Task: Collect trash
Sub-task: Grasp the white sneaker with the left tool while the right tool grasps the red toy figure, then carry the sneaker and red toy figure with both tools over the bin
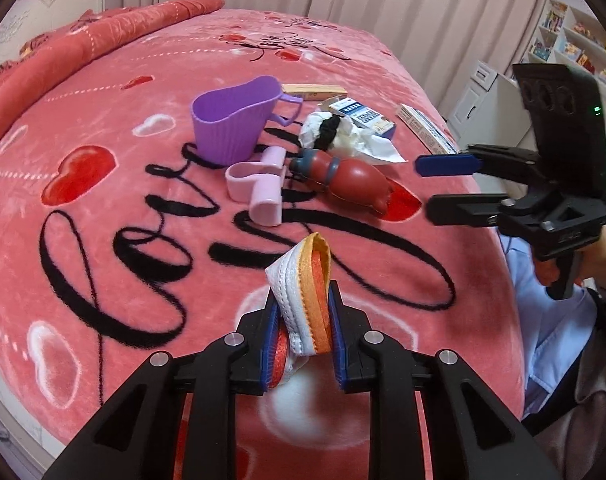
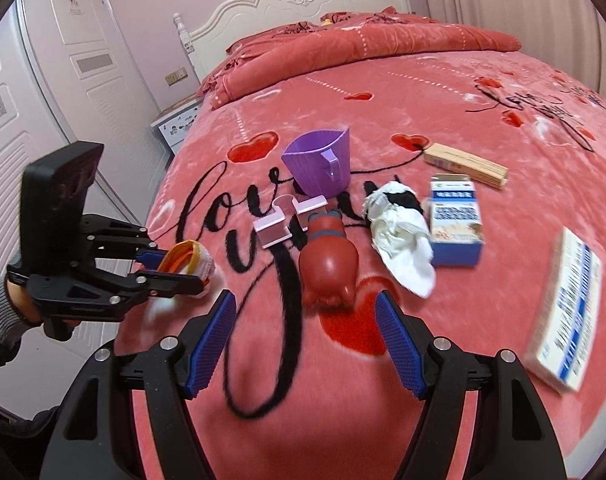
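Note:
My left gripper (image 1: 303,320) is shut on a folded white and orange wrapper (image 1: 305,280) above the bed; it also shows in the right wrist view (image 2: 191,260). My right gripper (image 2: 305,320) is open and empty just short of a red bear-shaped toy (image 2: 329,264). Crumpled white tissue with a black piece (image 2: 399,224) lies right of the toy. A blue and white carton (image 2: 457,220), a flat white box (image 2: 567,312) and a tan box (image 2: 465,164) lie further right.
A purple cup (image 2: 319,162) stands upright behind a pink double holder (image 2: 291,216). All lie on a pink blanket (image 1: 103,128) with black lettering. A folded red quilt (image 2: 363,48) and headboard are at the back. White shelves (image 1: 571,40) stand beyond the bed.

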`<state>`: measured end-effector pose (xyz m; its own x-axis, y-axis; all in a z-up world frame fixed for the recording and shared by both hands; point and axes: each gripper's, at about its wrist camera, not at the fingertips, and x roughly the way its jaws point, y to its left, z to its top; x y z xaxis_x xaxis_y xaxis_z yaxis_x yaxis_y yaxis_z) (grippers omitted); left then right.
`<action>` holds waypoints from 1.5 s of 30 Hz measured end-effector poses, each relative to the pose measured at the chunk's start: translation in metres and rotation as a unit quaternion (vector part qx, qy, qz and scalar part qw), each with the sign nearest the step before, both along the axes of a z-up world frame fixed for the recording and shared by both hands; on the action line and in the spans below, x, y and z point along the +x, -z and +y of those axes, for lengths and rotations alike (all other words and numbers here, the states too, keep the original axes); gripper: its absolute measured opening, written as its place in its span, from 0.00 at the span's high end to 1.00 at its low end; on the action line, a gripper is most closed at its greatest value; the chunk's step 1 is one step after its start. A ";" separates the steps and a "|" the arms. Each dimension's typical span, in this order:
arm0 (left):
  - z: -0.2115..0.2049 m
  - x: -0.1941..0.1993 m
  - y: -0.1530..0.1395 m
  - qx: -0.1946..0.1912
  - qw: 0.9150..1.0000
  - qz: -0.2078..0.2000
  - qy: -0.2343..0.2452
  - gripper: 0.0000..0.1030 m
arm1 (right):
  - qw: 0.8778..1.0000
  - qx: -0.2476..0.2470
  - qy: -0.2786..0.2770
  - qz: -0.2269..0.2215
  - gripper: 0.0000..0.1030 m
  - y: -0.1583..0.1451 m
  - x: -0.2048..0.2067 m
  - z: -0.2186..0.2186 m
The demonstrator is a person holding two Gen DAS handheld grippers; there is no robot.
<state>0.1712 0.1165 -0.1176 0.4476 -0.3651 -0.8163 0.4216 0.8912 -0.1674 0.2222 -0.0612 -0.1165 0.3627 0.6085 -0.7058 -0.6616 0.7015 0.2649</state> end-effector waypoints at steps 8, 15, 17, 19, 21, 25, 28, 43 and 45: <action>0.006 0.019 0.007 -0.013 1.000 0.009 0.012 0.77 | 1.000 -0.018 -0.016 0.010 0.43 0.022 0.029 0.026; 0.011 0.032 0.017 -0.034 0.999 0.017 0.001 0.77 | 0.999 -0.038 -0.022 0.001 0.63 0.035 0.041 0.033; 0.010 0.032 0.017 -0.035 0.999 0.019 -0.004 0.77 | 0.999 -0.041 -0.026 -0.007 0.64 0.033 0.039 0.033; 0.007 0.027 0.011 -0.028 0.999 0.016 -0.006 0.77 | 0.999 -0.036 -0.025 -0.009 0.64 0.028 0.035 0.030; 0.006 0.021 0.005 -0.026 1.000 0.012 -0.006 0.77 | 0.999 -0.029 -0.028 -0.009 0.64 0.022 0.028 0.024; -0.002 0.004 -0.009 -0.018 1.000 0.008 -0.005 0.77 | 0.999 -0.015 -0.033 -0.012 0.64 0.006 0.008 0.012; -0.009 -0.008 -0.016 -0.014 1.000 0.005 -0.008 0.77 | 0.999 -0.004 -0.035 -0.015 0.64 -0.006 -0.010 -0.001; -0.086 -0.088 -0.062 -0.002 0.999 -0.029 0.032 0.77 | 0.999 0.015 -0.027 -0.040 0.64 -0.052 -0.118 -0.091; -0.100 -0.093 -0.066 0.004 0.999 -0.033 0.042 0.77 | 0.999 0.021 -0.017 -0.044 0.64 -0.057 -0.129 -0.108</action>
